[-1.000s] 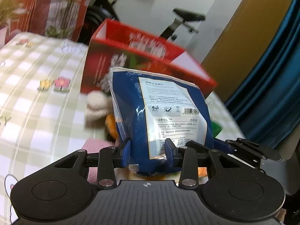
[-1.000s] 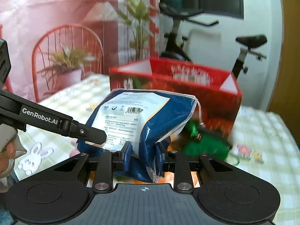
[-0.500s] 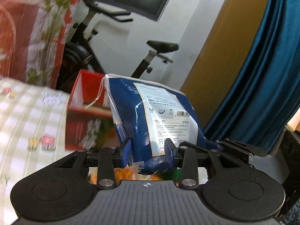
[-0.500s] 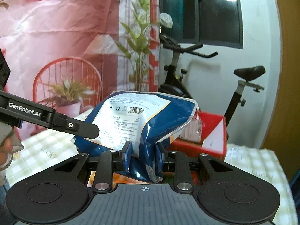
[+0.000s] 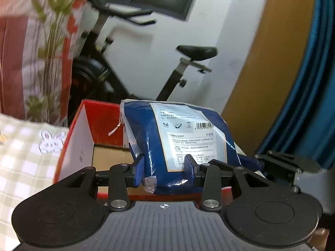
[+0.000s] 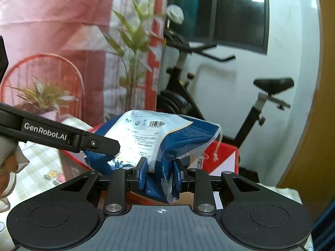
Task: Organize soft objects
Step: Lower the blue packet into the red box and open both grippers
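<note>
Room with black exercise bike [image 5: 129,67] behind checked-cloth table [image 5: 23,159], blue plastic pack with white printed label [image 5: 184,142] held above open red cardboard box [image 5: 83,138], long axis pointing away, barcode end far, left hand-held gripper [image 5: 164,169] and right hand-held gripper [image 6: 160,175] both clamped on near end.

blue packet [image 5: 178,144] carried from table clutter to above red box [image 5: 88,125]

My left gripper [image 5: 164,168] tilted forward and down, blue pads pressed against both sides of the blue packet [image 5: 184,142], my right gripper [image 6: 159,175] alongside at a like tilt, jaws narrower, pinching the same packet's other end
</note>
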A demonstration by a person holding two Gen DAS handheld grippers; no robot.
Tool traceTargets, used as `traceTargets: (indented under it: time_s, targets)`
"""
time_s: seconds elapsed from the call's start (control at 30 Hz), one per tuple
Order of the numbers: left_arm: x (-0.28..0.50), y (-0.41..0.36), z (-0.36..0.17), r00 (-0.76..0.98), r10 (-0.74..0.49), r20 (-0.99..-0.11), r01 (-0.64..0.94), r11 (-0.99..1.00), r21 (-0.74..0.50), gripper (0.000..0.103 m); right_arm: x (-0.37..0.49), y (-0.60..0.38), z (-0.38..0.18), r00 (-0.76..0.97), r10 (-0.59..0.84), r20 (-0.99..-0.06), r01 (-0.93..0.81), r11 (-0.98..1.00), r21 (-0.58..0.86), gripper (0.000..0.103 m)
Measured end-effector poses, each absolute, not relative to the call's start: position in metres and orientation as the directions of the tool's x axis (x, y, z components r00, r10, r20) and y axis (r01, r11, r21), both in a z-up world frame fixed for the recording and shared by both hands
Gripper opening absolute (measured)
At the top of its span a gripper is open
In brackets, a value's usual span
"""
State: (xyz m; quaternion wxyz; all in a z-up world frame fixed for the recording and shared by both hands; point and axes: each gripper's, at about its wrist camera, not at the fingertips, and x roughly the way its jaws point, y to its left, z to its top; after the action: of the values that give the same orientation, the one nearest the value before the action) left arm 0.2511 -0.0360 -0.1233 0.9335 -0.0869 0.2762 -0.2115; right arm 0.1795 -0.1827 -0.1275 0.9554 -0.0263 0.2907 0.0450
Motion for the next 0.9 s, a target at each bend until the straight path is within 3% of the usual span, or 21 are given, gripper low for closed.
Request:
traceTargets:
  time_s: [0.37,0.4,0.5,0.9]
  targets:
    - [0.283,-0.052,-0.130,0.717,-0.396,-0.574,0.304,0.918,-0.253,0.042,0.222,-0.214,-0.166,0.743,0.067,-0.666,-0.002,0.995,0.098,0.024]
    - [0.284,-0.054,-0.131,0.714,-0.390,-0.582,0.306,0.921,-0.241,0.045,0.222,-0.214,-0.169,0.735,0.056,-0.676,0.008,0.996,0.091,0.025]
    - [0.279,-0.055,-0.132,0.720,-0.356,-0.595,0.299,0.934,-0.197,0.067,0.220,-0.214,-0.174,0.716,0.017,-0.698,0.041,0.997,0.065,0.028]
    - [0.237,-0.027,-0.105,0.719,-0.398,-0.569,0.356,0.915,-0.190,0.064,0.173,-0.204,-0.139,0.774,0.023,-0.633,0.028,0.997,0.070,0.031]
